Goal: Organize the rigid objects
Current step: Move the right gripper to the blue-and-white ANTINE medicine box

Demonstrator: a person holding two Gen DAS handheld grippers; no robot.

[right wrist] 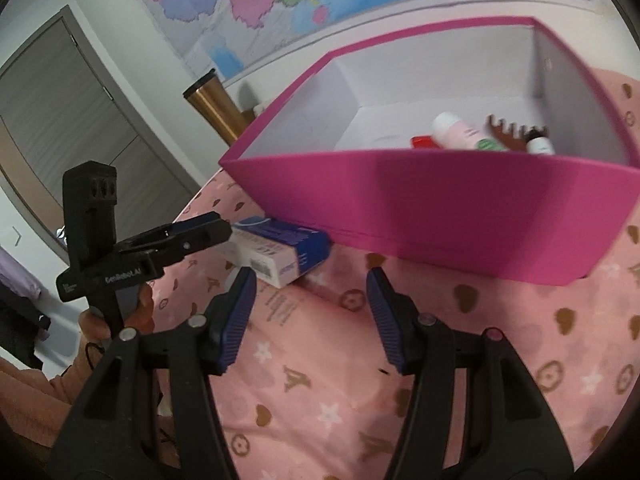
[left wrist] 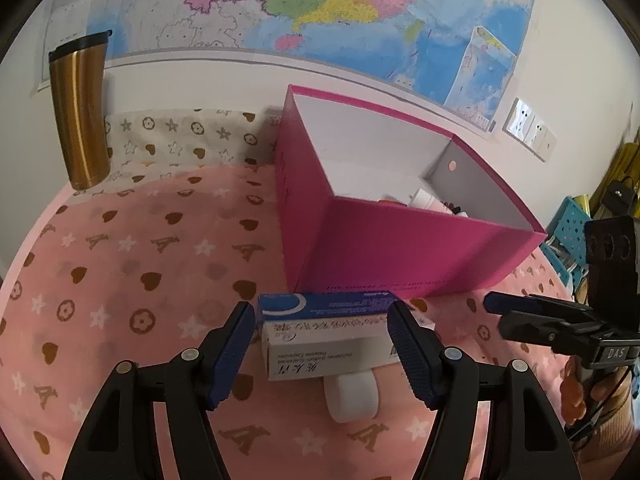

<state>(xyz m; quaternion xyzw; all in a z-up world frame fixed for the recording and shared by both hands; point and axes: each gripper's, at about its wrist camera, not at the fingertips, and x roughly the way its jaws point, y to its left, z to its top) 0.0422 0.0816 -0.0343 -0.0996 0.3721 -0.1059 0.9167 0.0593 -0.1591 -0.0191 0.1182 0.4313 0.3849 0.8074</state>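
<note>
This was a room in a home, most likely a bedroom or living room. A soft pink cloth [left wrist: 132, 280] printed with hearts, stars and flowers covered the surface. Above it a large coloured wall map [left wrist: 304, 4] hung on the white wall, with a wall socket panel [left wrist: 530, 128] to the map's lower right and a grey panelled door [right wrist: 68, 128] off to its left.

The left gripper [left wrist: 322, 322] fingers [left wrist: 234, 344] straddle a blue-and-white carton [left wrist: 326, 330] beside the pink box [left wrist: 400, 248].
</note>
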